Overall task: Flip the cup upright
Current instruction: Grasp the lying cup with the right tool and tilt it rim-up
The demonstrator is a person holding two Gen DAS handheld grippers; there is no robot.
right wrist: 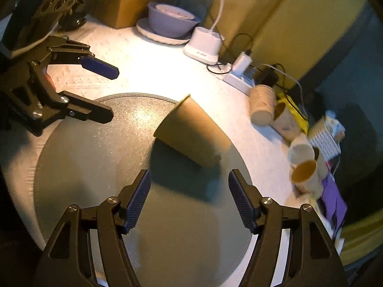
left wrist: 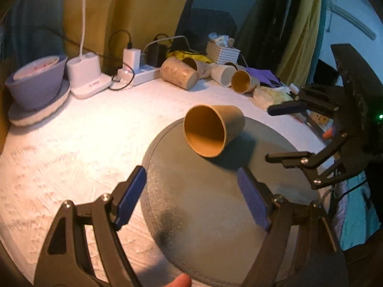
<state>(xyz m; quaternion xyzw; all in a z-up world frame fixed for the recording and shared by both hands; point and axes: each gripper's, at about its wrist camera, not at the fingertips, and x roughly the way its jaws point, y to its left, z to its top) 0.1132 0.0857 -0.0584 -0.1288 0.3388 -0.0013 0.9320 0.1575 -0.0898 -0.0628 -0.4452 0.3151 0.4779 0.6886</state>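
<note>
- Blue-padded left claw [left wrist: 191,191] hovers over the near part of the round grey mat [left wrist: 215,227], fingers spread wide, holding nothing.
- Right claw [right wrist: 189,198] hovers over the same mat, likewise spread wide and empty.
- Brown paper cup [left wrist: 213,130] lies on its side toward the far edge of the mat, between both claws, touched by neither; its mouth faces the left claw.
- Task status: no grasp made; gripping and uprighting remain.
- Spare paper cups [left wrist: 179,73] lie on the white worktop [left wrist: 71,148] beyond the mat.
</note>
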